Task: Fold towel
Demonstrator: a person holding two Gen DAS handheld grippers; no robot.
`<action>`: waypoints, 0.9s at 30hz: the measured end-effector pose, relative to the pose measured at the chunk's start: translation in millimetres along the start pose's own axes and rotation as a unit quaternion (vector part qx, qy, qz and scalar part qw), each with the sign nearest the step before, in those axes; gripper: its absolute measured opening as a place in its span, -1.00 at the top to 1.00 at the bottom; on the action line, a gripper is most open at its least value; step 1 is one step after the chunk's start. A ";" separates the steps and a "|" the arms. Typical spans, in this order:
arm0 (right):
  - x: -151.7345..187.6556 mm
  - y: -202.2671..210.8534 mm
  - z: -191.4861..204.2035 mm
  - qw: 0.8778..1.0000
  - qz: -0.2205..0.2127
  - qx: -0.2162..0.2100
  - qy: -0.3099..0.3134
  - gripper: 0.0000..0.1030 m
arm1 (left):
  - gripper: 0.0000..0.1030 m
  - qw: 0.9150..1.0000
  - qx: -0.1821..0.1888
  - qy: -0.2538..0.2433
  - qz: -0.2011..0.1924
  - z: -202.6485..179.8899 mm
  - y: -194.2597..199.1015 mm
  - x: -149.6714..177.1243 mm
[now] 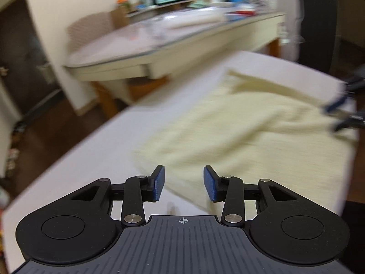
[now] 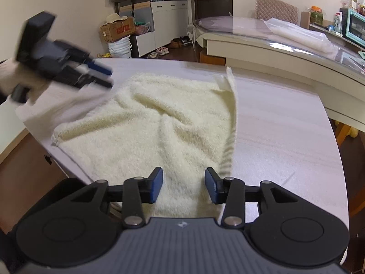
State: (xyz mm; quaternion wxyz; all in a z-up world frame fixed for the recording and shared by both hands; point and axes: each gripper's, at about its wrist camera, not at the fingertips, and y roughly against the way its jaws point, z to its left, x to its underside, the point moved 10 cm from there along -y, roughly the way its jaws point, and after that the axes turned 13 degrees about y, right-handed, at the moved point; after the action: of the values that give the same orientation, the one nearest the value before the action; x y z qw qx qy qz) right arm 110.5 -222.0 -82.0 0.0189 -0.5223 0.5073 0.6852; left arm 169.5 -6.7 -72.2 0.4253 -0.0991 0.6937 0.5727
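A cream towel [image 2: 159, 123] lies rumpled and spread on the white table [image 2: 285, 141]; it also shows, blurred, in the left wrist view [image 1: 228, 125]. My right gripper [image 2: 183, 186] is open, its jaws over the towel's near edge with nothing between them. My left gripper [image 1: 183, 183] is open and empty above the towel's near corner. In the right wrist view the left gripper [image 2: 100, 75] appears blurred at the towel's far left side. The right gripper [image 1: 342, 114] shows blurred at the right edge of the left wrist view.
A second table with a glass top [image 2: 262, 36] stands beyond, with plastic-wrapped items and a teal oven [image 2: 355, 27] on it. The white table's edge [image 2: 41, 141] drops to a dark wood floor on the left. Boxes, a bucket and shoes sit by the far wall.
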 end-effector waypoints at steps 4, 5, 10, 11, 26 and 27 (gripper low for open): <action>-16.3 -1.8 -3.1 1.000 -0.024 0.008 0.004 0.13 | 0.21 0.999 -0.012 -0.041 0.014 -22.7 -13.6 17.6; -25.1 -4.3 -7.5 0.999 -0.035 0.016 0.007 0.13 | 0.16 0.999 -0.014 -0.042 0.014 -22.3 -14.0 17.9; -59.5 -27.8 -29.6 0.997 -0.060 0.032 0.027 0.15 | 0.14 0.998 -0.034 -0.045 0.018 -11.1 -12.7 21.8; -67.6 -38.1 -35.3 0.997 -0.060 0.032 0.034 0.16 | 0.13 0.998 -0.040 -0.044 0.019 -6.6 -12.1 23.0; -56.9 -66.7 -117.4 0.997 -0.050 0.057 -0.032 0.15 | 0.13 0.997 -0.067 -0.028 0.011 1.1 -3.5 24.9; -53.5 -59.5 -114.6 0.997 -0.055 0.054 -0.030 0.15 | 0.13 0.997 -0.068 -0.021 0.007 1.3 0.1 23.6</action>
State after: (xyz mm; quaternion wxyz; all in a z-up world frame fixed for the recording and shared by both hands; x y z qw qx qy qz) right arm 247.7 -248.2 -75.9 0.1000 -0.5265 0.5135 0.6702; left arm 155.5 2.7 -88.7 0.4280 -0.1112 0.6451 0.6231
